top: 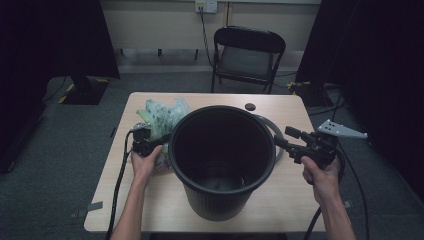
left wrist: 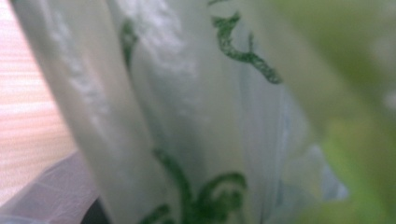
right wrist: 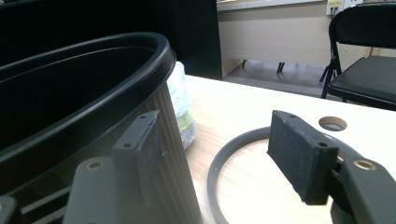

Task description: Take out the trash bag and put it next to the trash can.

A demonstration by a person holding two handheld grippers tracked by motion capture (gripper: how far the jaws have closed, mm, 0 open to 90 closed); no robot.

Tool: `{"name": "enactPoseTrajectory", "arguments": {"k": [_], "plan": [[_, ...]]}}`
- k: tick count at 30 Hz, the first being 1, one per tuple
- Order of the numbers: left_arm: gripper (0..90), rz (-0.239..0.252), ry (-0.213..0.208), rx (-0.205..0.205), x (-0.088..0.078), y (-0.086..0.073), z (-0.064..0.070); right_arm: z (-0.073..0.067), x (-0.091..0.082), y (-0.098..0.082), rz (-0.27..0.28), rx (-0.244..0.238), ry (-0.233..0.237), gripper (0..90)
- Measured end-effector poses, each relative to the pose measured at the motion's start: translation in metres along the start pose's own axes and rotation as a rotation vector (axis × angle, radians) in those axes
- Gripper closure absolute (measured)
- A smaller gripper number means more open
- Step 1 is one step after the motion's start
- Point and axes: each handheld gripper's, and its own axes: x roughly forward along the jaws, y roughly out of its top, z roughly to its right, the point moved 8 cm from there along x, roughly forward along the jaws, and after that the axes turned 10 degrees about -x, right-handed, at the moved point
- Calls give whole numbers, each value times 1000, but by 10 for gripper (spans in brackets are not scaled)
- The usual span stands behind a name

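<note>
Now the left hand [top: 145, 165] reaches forward along the left side of the black bin [top: 222, 155], and the left gripper [top: 152, 145] is clamped on the white-and-green plastic bag [top: 162, 117] lying beside it. Opposite, the right hand [top: 320, 177] holds the right gripper [top: 282, 144] level, its jaws apart and empty, just off the bin's right rim, above a grey ring [right wrist: 224, 158] on the table [top: 290, 200].

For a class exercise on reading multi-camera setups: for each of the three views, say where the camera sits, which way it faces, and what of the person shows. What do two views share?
High view: above the table, looking forward and down; forearms, left gripper, right gripper.
Left gripper view: pressed close to the plastic bag.
Right gripper view: along its open jaws, between black bin and grey ring.
Shared: high and right gripper views show bin, ring, chair.
</note>
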Motion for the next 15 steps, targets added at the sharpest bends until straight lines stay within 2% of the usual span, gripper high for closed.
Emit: {"name": "enactPoseTrajectory", "arguments": {"k": [6,9,11,13,15], "plan": [[854,-11,50,26,7,-3,-4,0,-1,0,-1,0,-4,342],[855,-16,70,26,12,-1,-6,1,-2,0,3,2,-4,342],[855,-14,66,24,16,3,-7,3,-3,0,5,7,-4,342],[854,-22,54,1,19,7,-9,4,-3,-1,5,10,-6,342],[849,-21,53,7,21,13,-9,6,-5,-1,6,16,-9,342]]}}
